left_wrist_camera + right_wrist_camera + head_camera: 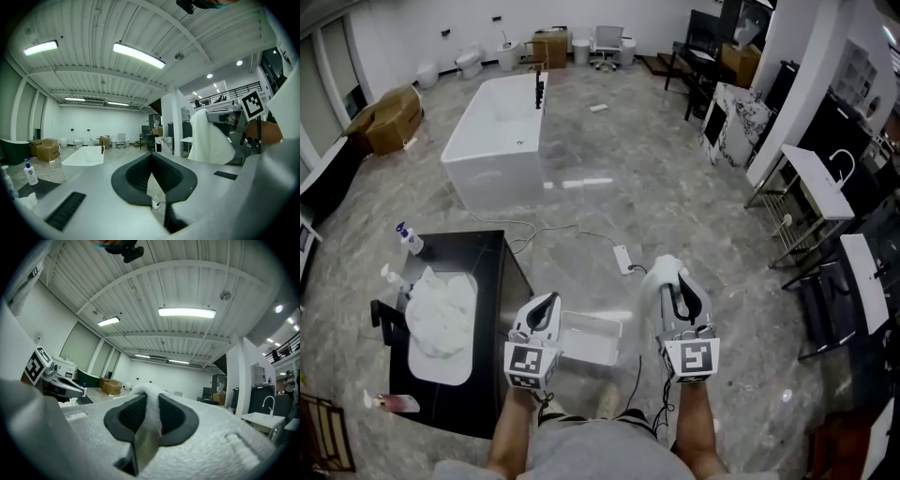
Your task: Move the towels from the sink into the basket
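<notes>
White towels lie heaped in the white sink, which is set in a black counter at the left of the head view. A white basket stands on the floor between my two grippers. My right gripper is shut on a white towel, which bunches over its tips. That towel hangs at the right of the left gripper view. My left gripper, above the basket's left end, has its jaws a narrow slit apart with nothing between them.
A black faucet and soap bottles stand on the counter. A white bathtub is farther back. A power strip and its cable lie on the floor ahead. Racks and sinks line the right side, and a cardboard box sits far left.
</notes>
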Demonstrator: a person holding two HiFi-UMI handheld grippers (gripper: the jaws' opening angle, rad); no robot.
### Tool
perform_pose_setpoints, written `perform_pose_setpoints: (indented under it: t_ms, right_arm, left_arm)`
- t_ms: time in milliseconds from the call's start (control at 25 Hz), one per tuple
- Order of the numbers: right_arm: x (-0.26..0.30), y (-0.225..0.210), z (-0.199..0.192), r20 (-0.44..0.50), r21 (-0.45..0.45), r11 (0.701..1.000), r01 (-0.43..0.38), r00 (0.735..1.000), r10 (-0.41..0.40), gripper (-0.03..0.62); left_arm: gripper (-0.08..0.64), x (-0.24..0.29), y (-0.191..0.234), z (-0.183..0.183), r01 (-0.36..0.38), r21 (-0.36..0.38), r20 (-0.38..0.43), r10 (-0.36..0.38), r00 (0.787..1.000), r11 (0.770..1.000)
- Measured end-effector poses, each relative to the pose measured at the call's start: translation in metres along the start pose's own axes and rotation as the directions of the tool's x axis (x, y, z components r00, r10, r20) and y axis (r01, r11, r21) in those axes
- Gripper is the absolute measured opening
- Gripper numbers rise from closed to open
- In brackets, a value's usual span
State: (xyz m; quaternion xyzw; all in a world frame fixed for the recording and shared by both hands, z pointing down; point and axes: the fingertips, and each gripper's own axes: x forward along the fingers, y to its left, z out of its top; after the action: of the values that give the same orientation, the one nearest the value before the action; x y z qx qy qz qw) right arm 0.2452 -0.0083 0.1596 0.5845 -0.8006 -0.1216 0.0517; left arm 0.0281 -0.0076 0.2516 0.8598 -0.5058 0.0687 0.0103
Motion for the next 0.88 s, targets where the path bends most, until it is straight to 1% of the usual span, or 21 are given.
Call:
perform_pose_setpoints:
  t_ms: [160, 320, 440, 560, 760, 880]
  right_arm:
    - [-0.002, -0.01, -0.023, -0.033, 0.018, 1.0, 0.004, 0.999, -0.003, 0.063]
    - [0.005, 0.006, -0.058, -0.085, 0.051, 0.998, -0.02, 0.996, 0.024, 0.063]
    - [0.013, 0.029, -0.089, -0.129, 0.092, 0.994, -0.055, 0.989, 0.067, 0.064]
    - [0.024, 0.059, -0.123, -0.172, 0.117, 0.988, -0.103, 0.977, 0.122, 0.064]
    - [0.042, 0.111, -0.19, -0.265, 0.158, 0.976, -0.15, 0.946, 0.188, 0.064]
    - [0.05, 0.141, -0.234, -0.299, 0.184, 0.966, -0.183, 0.926, 0.232, 0.064]
  left_arm:
    - [0.015, 0.015, -0.01, -0.012, 0.012, -0.001, -0.018, -0.012, 1.0, 1.0]
    - [0.015, 0.021, -0.007, -0.037, 0.003, -0.024, -0.059, -0.005, 0.998, 1.0]
    - [0.015, 0.024, -0.004, -0.062, 0.013, -0.02, -0.091, -0.015, 0.996, 1.0]
    - [0.015, 0.029, 0.005, -0.092, 0.004, -0.027, -0.134, -0.008, 0.991, 1.0]
    - [0.015, 0.027, 0.025, -0.152, -0.028, -0.063, -0.206, 0.014, 0.978, 0.998]
    - [0.015, 0.027, 0.037, -0.191, -0.047, -0.078, -0.243, 0.027, 0.97, 0.996]
